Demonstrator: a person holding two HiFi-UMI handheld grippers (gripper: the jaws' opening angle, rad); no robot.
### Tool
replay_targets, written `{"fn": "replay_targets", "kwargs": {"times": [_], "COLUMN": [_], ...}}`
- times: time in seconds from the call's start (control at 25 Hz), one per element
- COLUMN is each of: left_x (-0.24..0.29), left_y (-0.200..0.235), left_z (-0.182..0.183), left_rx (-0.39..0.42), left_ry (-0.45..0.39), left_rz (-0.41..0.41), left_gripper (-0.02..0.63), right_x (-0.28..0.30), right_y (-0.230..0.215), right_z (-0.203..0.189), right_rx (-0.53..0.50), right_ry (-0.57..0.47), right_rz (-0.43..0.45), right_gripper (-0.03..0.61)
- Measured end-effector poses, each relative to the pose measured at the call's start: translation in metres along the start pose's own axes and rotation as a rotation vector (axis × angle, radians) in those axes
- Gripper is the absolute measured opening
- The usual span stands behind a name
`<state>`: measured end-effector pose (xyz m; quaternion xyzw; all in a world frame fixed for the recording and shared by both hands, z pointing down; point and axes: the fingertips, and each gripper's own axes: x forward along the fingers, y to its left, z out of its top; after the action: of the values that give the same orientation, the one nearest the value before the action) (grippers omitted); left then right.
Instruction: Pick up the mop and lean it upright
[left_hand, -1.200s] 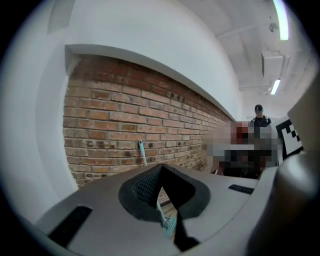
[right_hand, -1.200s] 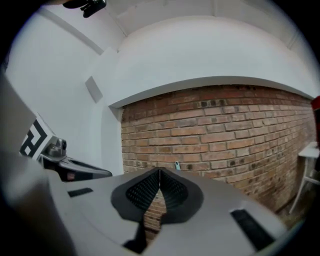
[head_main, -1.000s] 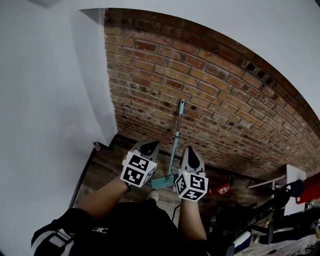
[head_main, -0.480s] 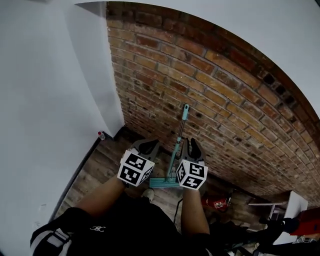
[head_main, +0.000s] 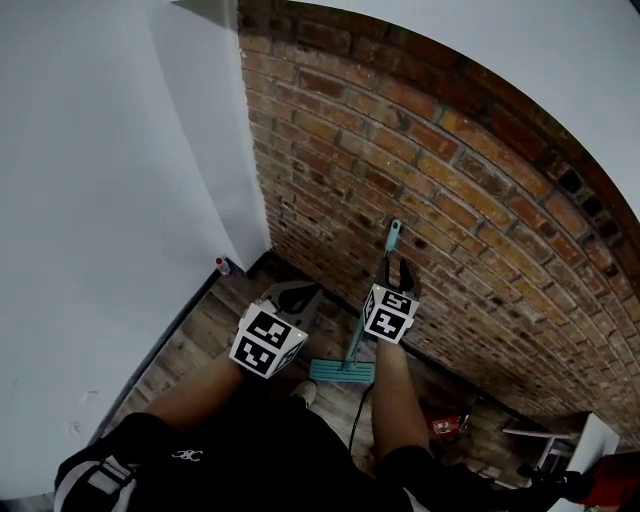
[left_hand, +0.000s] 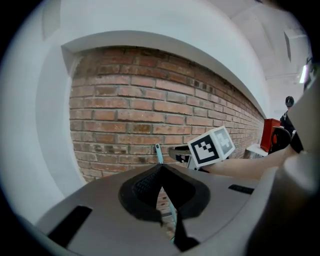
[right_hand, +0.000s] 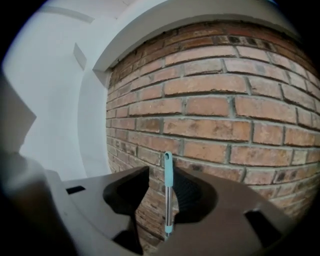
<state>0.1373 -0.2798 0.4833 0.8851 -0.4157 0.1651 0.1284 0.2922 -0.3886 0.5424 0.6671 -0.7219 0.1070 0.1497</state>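
1. Leaning upright against the brick wall (head_main: 450, 200), the mop (head_main: 354, 340) stands with its head on the wooden floor (head_main: 200, 330).
2. Right gripper (head_main: 403, 270) has just been opening; its jaws are spread, with the mop's handle between them.
3. Left gripper (head_main: 298, 295) is pressed together, empty.

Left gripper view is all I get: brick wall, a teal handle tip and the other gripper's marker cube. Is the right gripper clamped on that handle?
Observer: No. In the right gripper view the right gripper has its jaws apart, having just been opening. The mop handle stands between them with a gap beside it.
Operator: Where's the mop head?
Observer: In the head view the mop head lies flat on the wood floor at the foot of the brick wall.
Operator: Anything else down there?
Observer: A small red-topped item sits at the base of the white wall, left of the mop.
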Motion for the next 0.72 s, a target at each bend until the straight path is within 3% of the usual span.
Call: {"fn": "replay_targets", "kwargs": {"times": [0.4,0.72], "left_x": [-0.023,-0.022], "left_y": [0.057,0.081], "left_z": [-0.001,-0.006], "left_rx": [-0.024,-0.031], "left_ry": [-0.006,0.003], "left_rz": [0.100,0.091], "left_gripper": [-0.008,-0.008], "right_x": [0.094,0.123], "right_y": [-0.015,-0.020], "right_z": [-0.039,-0.036], "right_rx": [0.024,-0.016], "right_ry": [0.147,0.205], "right_rz": [-0.119,-0.184], "right_gripper": [0.144,0.134]}}
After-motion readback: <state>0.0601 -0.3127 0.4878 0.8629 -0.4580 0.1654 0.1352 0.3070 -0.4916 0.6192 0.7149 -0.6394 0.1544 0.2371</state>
